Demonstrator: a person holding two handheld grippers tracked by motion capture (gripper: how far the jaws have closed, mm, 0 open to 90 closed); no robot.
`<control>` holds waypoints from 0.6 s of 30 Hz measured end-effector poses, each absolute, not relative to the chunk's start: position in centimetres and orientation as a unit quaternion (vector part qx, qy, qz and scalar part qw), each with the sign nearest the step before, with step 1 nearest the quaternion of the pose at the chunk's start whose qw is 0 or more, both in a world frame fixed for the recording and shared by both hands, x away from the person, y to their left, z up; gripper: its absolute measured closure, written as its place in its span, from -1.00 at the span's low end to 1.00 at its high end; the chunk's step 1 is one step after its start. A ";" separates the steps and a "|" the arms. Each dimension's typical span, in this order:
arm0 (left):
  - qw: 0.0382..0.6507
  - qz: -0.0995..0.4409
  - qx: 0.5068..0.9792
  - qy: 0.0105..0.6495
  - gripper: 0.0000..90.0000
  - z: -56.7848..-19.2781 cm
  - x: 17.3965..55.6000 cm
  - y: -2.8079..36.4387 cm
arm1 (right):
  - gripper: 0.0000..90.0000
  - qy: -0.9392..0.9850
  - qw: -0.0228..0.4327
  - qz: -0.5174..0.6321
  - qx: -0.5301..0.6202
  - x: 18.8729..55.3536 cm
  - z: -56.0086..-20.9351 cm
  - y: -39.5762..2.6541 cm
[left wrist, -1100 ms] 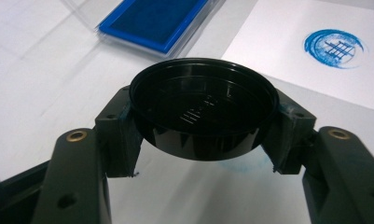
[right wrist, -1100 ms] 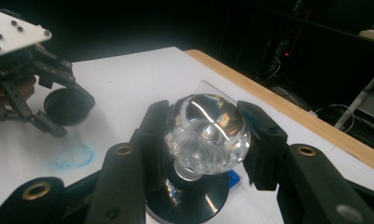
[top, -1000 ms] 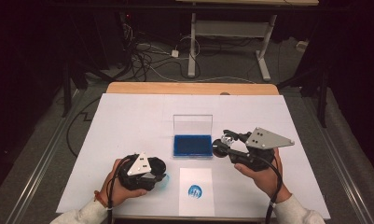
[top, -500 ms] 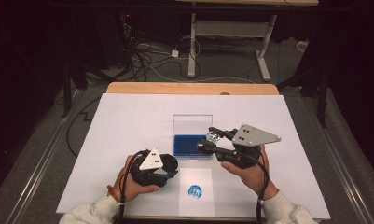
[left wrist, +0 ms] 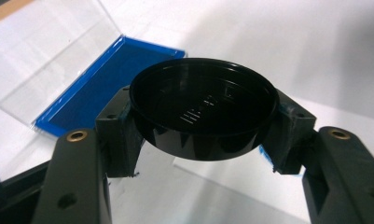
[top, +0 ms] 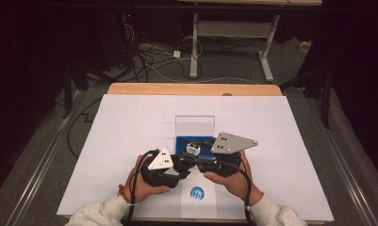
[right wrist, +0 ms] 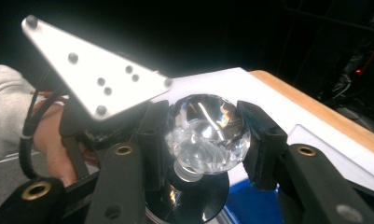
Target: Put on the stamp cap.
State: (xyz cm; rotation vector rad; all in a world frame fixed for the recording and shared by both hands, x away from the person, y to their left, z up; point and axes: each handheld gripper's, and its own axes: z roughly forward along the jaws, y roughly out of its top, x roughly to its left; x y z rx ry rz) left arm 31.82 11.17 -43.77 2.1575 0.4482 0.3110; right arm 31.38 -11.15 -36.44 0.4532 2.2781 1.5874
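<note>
A clear faceted crystal with a short stem sits between the jaws of my right gripper, which is shut on it. My left gripper is shut on a round black dish-shaped base, hollow side up. In the high view both grippers meet at the table's front middle: the left gripper holds the base just under the crystal in the right gripper. The right gripper view shows the crystal's stem right above the black base; whether they touch I cannot tell.
A case with a blue bottom and an upright clear lid lies just behind the grippers on the white sheet. A white card with a blue logo lies at the front edge. Cables and a desk frame stand beyond the table.
Both hands have come together at the middle: the left moved right, the right moved left, so the crystal now hangs over the black base in front of the blue case.
</note>
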 end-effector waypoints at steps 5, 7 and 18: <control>0.451 0.123 0.865 0.180 -0.17 -43.5 31.7 10.9 | 0.27 0.803 0.156 0.553 0.156 31.3 -36.9 -10.7; 0.454 0.122 0.864 0.180 -0.18 -43.3 31.7 10.8 | 0.27 0.806 0.154 0.551 0.154 31.3 -37.0 -10.7; 0.467 0.117 0.859 0.173 -0.17 -43.0 31.4 10.8 | 0.27 0.808 0.151 0.548 0.153 31.5 -37.6 -10.5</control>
